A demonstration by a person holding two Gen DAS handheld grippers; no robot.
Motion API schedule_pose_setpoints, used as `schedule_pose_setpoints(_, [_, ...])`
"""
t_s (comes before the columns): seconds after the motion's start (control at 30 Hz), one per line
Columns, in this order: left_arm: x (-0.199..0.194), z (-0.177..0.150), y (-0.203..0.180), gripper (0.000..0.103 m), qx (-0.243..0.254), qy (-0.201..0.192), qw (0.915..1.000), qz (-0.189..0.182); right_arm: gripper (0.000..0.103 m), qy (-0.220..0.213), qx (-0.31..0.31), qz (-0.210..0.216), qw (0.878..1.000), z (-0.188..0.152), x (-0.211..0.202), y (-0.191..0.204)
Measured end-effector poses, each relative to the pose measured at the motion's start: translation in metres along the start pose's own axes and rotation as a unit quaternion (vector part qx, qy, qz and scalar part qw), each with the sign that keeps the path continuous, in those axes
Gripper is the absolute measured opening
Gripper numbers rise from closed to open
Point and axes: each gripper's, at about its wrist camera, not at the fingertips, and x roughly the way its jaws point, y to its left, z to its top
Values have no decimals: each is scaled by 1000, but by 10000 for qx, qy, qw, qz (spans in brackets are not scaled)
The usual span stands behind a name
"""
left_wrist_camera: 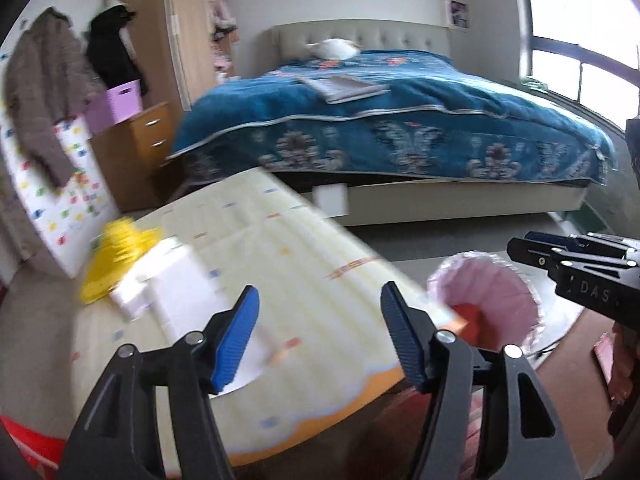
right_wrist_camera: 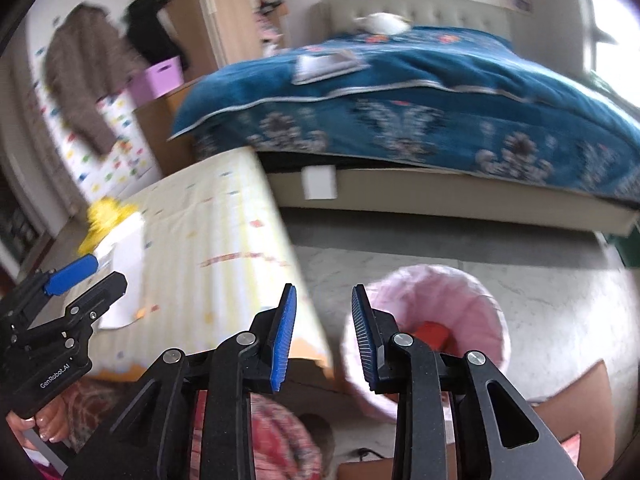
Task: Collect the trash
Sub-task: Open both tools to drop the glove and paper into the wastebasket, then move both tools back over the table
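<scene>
On the table with the pale yellow cloth (left_wrist_camera: 304,236) (right_wrist_camera: 224,216) lie a crumpled yellow wrapper (left_wrist_camera: 116,252) (right_wrist_camera: 100,220), a white box-like piece (left_wrist_camera: 168,276) (right_wrist_camera: 124,244) and a white paper sheet (left_wrist_camera: 256,356) (right_wrist_camera: 116,316). A pink-lined trash bin (left_wrist_camera: 492,280) (right_wrist_camera: 452,292) stands on the floor to the right of the table, with a red item (left_wrist_camera: 468,316) (right_wrist_camera: 432,332) inside. My left gripper (left_wrist_camera: 319,292) (right_wrist_camera: 106,272) hovers open over the table's near edge, holding nothing. My right gripper (right_wrist_camera: 324,290) (left_wrist_camera: 532,248) is open with a narrower gap, above the bin's left rim, and holds nothing.
A bed with a blue patterned cover (left_wrist_camera: 400,120) fills the back, with grey floor (right_wrist_camera: 400,240) between it and the table. At left stand a wooden drawer unit (left_wrist_camera: 140,144) with a purple box (left_wrist_camera: 120,100) on it, a hanging brown coat (left_wrist_camera: 44,92) and a wardrobe.
</scene>
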Motion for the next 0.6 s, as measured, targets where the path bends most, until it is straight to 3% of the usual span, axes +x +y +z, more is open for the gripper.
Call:
schedule_pose_setpoints(0.2, [-11,-27,70,64,-479,172,9964,671,32,196,-572,486,9970,10,19,63])
schedule_pose_setpoints(0.4, [-17,-51,139,65,-1114,305,9851,1270,33,324,-1037,788,9910,9,35,123])
schedule_pose_setpoints(0.6, [-15,-63,178,69,-1554,410,9758,1480,42,496,-1335,942,9853,9,52,162])
